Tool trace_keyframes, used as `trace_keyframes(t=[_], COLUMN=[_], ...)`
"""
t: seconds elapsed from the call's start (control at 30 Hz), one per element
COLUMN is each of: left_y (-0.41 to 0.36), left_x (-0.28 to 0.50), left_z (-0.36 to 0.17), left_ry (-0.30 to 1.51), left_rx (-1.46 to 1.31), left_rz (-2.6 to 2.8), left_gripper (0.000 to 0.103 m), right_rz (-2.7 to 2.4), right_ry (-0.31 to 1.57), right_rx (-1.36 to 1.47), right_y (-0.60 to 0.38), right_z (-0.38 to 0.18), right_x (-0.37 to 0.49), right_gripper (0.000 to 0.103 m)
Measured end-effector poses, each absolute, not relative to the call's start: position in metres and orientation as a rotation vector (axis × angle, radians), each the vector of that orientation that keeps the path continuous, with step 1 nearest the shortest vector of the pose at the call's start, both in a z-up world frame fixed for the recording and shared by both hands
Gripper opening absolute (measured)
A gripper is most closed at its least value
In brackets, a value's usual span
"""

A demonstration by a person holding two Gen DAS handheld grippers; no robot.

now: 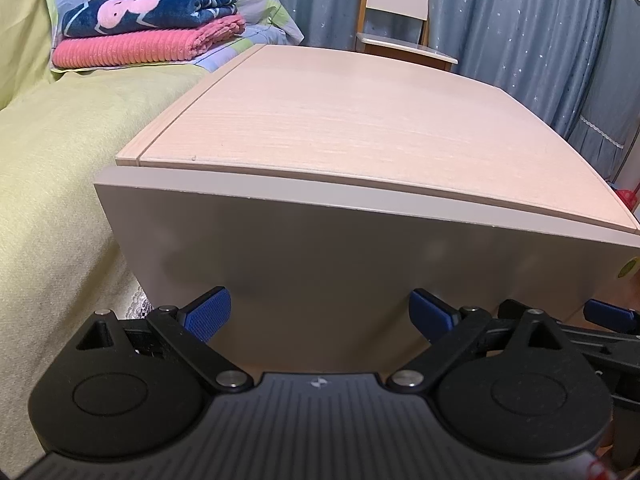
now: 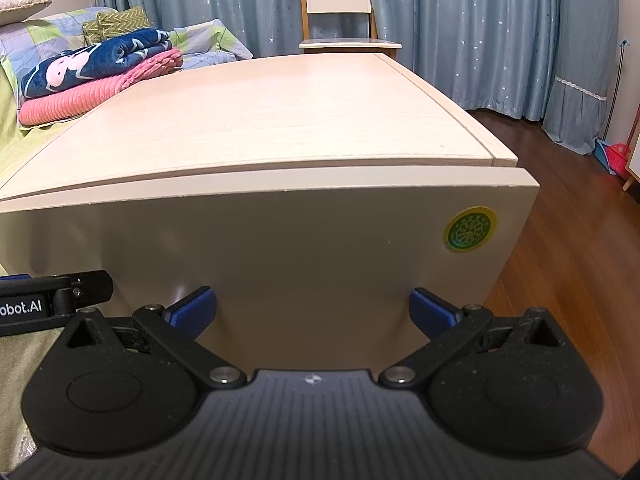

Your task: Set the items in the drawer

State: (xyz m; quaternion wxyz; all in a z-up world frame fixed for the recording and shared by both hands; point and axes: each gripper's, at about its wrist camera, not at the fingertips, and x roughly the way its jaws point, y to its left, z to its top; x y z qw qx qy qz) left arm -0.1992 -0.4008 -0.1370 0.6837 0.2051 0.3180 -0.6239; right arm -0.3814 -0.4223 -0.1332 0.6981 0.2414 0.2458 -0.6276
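Both grippers' spread fingers face the drawer front

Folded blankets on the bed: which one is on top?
The navy blue blanket with pink cartoon print; it lies on the pink ribbed blanket, beside the wooden nightstand.

Blue star-patterned curtains across back, 12 o'clock. White chair before them. Bed with yellow-green cover at 9 o'clock; folded pink blanket, navy one atop. Dark wood floor at 3 o'clock.
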Motion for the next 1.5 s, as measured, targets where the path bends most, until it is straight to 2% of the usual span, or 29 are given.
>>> trace_keyframes(t=[0.93,1.5], left_y=[-0.409,-0.415], left_x=[-0.196,-0.183], left_z=[-0.134,-0.131], left_ry=[0.692,0.753], left_rx=[0.479,0.456], left_rz=[-1.414,-1.454], left_gripper=[0.100,0.102], right_rz=[-1.401,-1.397], right_ry=[0.544,0.565], right_rx=[0.537,0.561], right_y=[-0.429,-0.432], right_z=[-0.133,-0.132], right_x=[-0.379,-0.378], right_gripper=[0.102,0.102])
